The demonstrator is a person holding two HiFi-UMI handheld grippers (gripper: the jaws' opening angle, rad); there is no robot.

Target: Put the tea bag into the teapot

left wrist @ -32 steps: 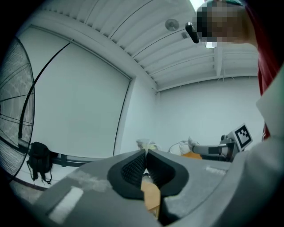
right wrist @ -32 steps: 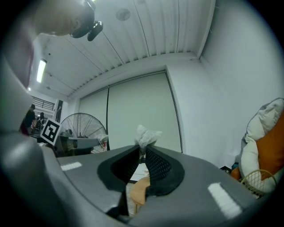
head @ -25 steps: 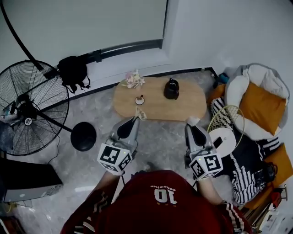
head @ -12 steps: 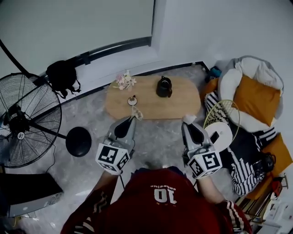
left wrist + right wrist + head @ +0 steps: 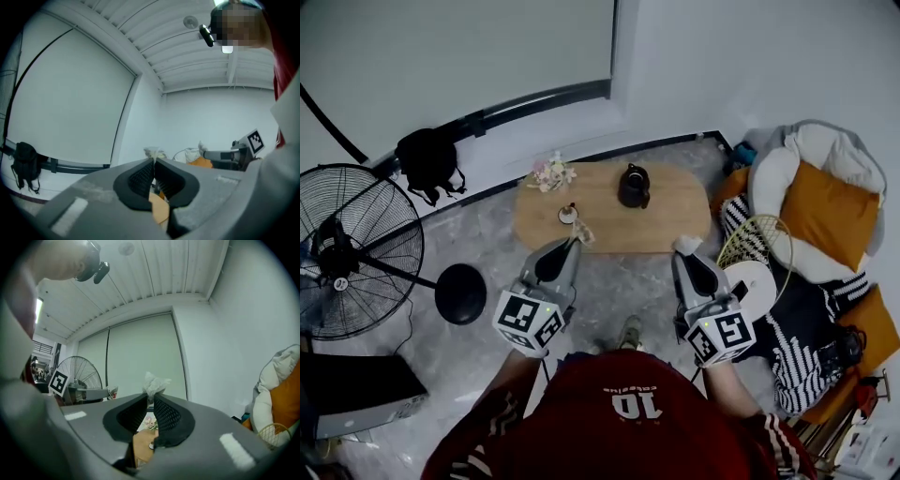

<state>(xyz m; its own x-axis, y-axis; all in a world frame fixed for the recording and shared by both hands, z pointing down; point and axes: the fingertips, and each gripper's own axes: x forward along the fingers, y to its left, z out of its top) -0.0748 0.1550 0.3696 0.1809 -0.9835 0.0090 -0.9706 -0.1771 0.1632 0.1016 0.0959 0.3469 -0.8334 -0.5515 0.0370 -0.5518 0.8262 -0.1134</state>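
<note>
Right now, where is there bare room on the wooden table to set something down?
Biggest bare patch: the table's right end, past the teapot. A narrower strip runs along the front edge below the teapot. The left end is crowded: flowers at the back, a small round piece in front of them.

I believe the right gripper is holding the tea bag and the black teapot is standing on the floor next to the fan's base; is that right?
Not quite: the black teapot is standing on the oval wooden table, as the head view shows. The right gripper is indeed holding the tea bag.
</note>
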